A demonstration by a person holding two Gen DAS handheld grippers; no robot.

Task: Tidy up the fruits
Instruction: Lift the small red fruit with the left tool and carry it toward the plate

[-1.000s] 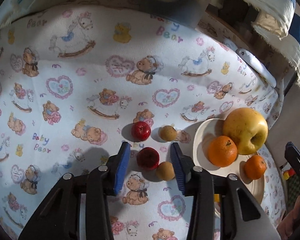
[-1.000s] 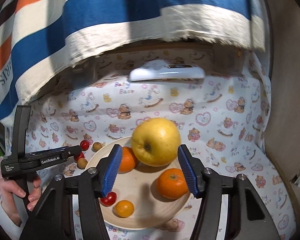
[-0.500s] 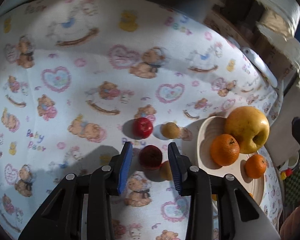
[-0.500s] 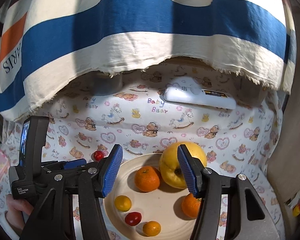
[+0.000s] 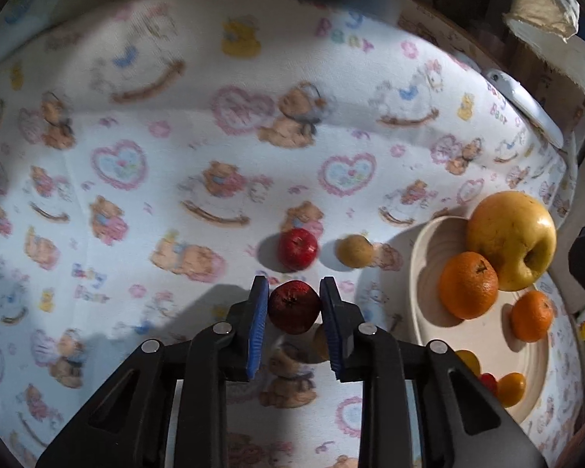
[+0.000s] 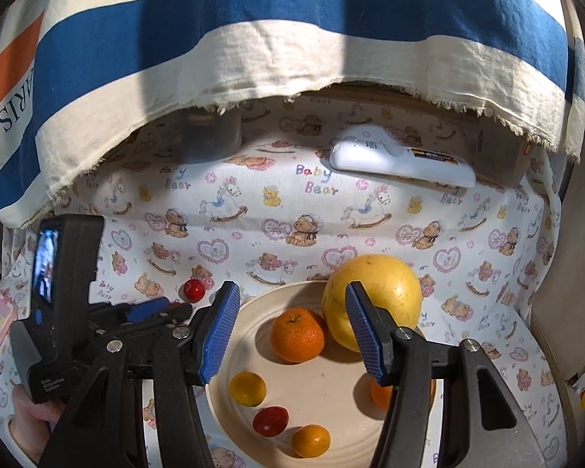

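A dark red fruit (image 5: pixel 294 306) is sitting on the bear-print cloth (image 5: pixel 136 179), pinched between the blue pads of the left gripper (image 5: pixel 293 308); its skin is looking dull, with a small dried calyx showing. A brownish fruit (image 5: pixel 319 341) is lying just behind the right pad, half hidden. Farther off, a brighter red fruit (image 5: pixel 297 248) and a tan fruit (image 5: pixel 355 250) are resting apart. To the right, the cream plate (image 6: pixel 323 390) is carrying a yellow apple (image 6: pixel 374 292) and an orange (image 6: pixel 297 334). The right gripper (image 6: pixel 292 331) is hanging wide apart above it, holding nothing
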